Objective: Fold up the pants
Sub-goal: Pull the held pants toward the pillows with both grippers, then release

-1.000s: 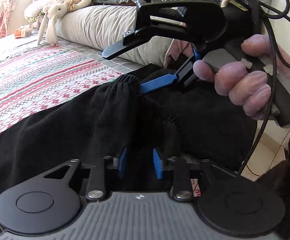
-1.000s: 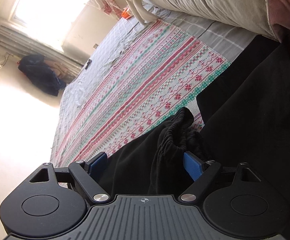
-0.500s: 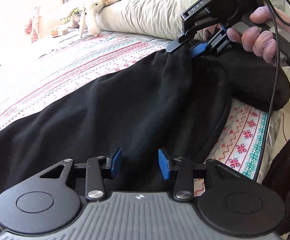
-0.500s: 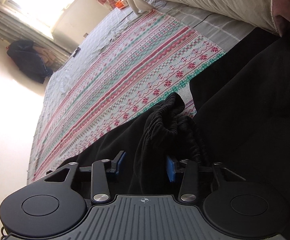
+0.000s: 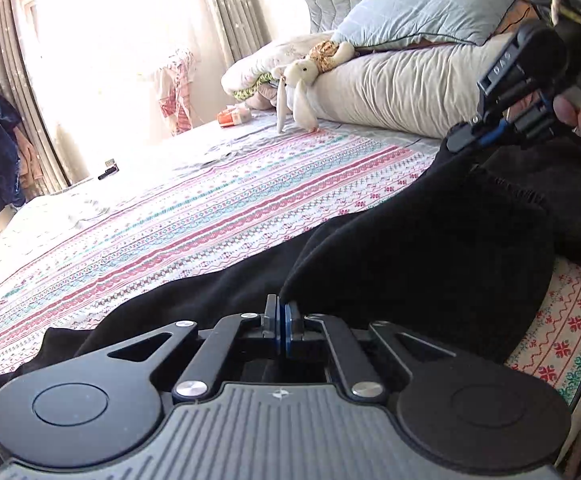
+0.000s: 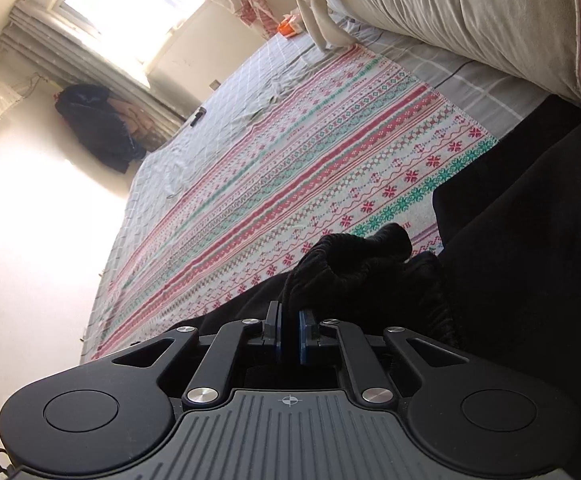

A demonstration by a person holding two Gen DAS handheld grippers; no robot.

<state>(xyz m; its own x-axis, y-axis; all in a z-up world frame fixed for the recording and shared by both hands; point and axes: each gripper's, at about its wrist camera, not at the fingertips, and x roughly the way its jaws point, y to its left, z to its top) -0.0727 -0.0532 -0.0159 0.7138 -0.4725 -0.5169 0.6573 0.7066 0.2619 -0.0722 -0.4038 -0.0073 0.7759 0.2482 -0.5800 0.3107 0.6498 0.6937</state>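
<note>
Black, soft cloth, thick like fleece: the pants lie spread over the patterned blanket at the near edge of the bed, well away from the pillows and the stuffed rabbit at its head. They sag and bunch wherever they are lifted, so I judge them limp, fairly light, and not slippery (the nap should give the pads something to bite).

Over the blanket, the left gripper has its jaws pinched together on a raised fold of the cloth. The right gripper is clamped on the gathered waistband, jaws nearly together with black fabric between them; the left camera also shows it, held up nearer the pillows.

The elastic waistband looks the firmest hold. Elsewhere a pinch may catch only one layer, so seams or hems seem safer.
</note>
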